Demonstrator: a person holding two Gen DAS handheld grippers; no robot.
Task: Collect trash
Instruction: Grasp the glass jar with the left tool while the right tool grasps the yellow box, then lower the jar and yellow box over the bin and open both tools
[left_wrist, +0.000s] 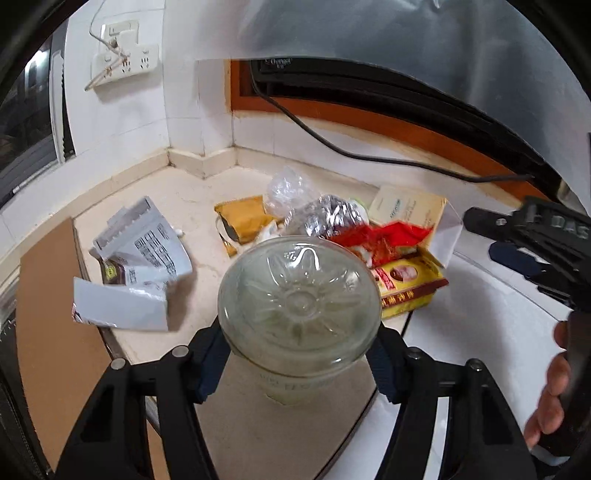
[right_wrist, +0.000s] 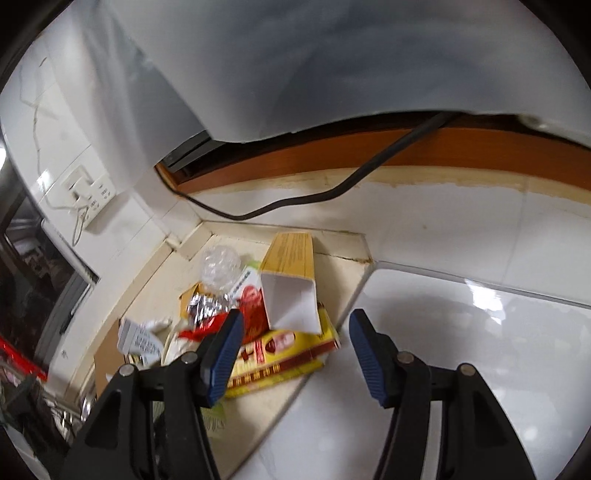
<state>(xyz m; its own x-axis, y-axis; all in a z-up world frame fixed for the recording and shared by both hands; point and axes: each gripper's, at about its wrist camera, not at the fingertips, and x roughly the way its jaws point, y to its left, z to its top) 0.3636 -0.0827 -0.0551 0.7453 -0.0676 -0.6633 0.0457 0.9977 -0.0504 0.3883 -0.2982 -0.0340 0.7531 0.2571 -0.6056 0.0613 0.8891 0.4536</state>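
Observation:
My left gripper (left_wrist: 300, 363) is shut on a clear plastic bottle (left_wrist: 300, 299), its ribbed bottom facing the camera. Behind it a trash pile lies in the counter corner: a yellow-red packet (left_wrist: 406, 284), red wrapper (left_wrist: 380, 236), foil wrapper (left_wrist: 325, 214), clear plastic bag (left_wrist: 288, 188), open carton (left_wrist: 410, 210), brown packet (left_wrist: 243, 218) and white crumpled papers (left_wrist: 144, 258). My right gripper (right_wrist: 295, 332) is open and empty, just above the yellow-red packet (right_wrist: 284, 350) and open carton (right_wrist: 291, 288). It shows at the right edge of the left wrist view (left_wrist: 517, 236).
A brown cardboard sheet (left_wrist: 55, 332) lies at the left. A black cable (right_wrist: 295, 199) runs along the tiled wall under a wooden ledge (right_wrist: 406, 155). A wall socket (left_wrist: 125, 59) is at the upper left. A white glossy surface (right_wrist: 461, 350) lies at the right.

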